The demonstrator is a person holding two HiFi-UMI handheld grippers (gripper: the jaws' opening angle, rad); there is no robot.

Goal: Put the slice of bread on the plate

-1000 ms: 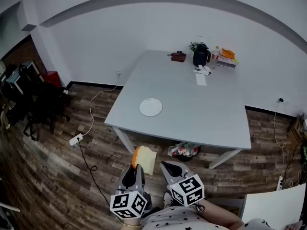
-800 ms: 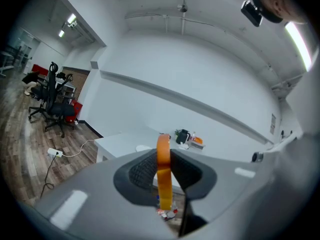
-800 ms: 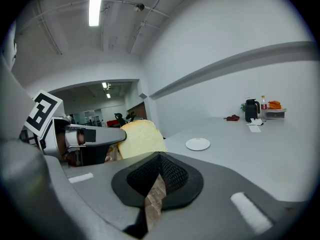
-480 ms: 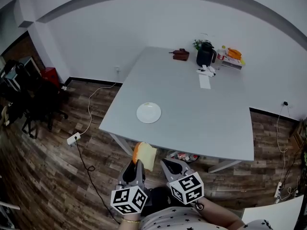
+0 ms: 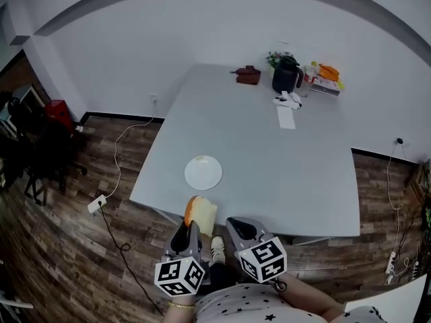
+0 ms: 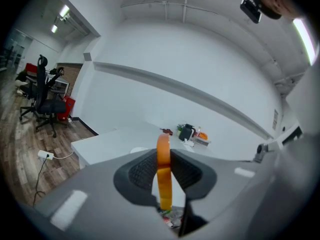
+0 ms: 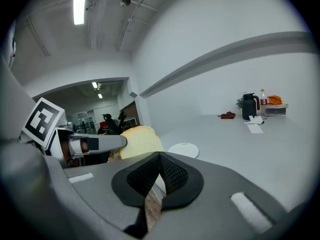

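Note:
A slice of bread (image 5: pixel 201 214) with an orange-brown crust stands on edge between the pads of my left gripper (image 5: pixel 190 229), which is shut on it. In the left gripper view the bread (image 6: pixel 164 170) shows crust-on, upright in the left gripper (image 6: pixel 164 184). It hangs just before the near edge of the grey table (image 5: pixel 283 173). The round white plate (image 5: pixel 203 172) lies on the table near that edge, a little beyond the bread. My right gripper (image 5: pixel 237 226) is beside the left one, shut and holding nothing; its view shows the bread (image 7: pixel 140 140) and the plate (image 7: pixel 183 148).
At the table's far end stand a black kettle (image 5: pixel 283 76), a brown object (image 5: pixel 247 76), white papers (image 5: pixel 285 116) and orange items (image 5: pixel 325 78). Office chairs (image 5: pixel 30 147) stand at the left. A cable and power strip (image 5: pixel 95 204) lie on the wooden floor.
The table and plate have come closer in the head view. Both grippers have moved forward together toward the table's near edge, the bread still held in the left one.

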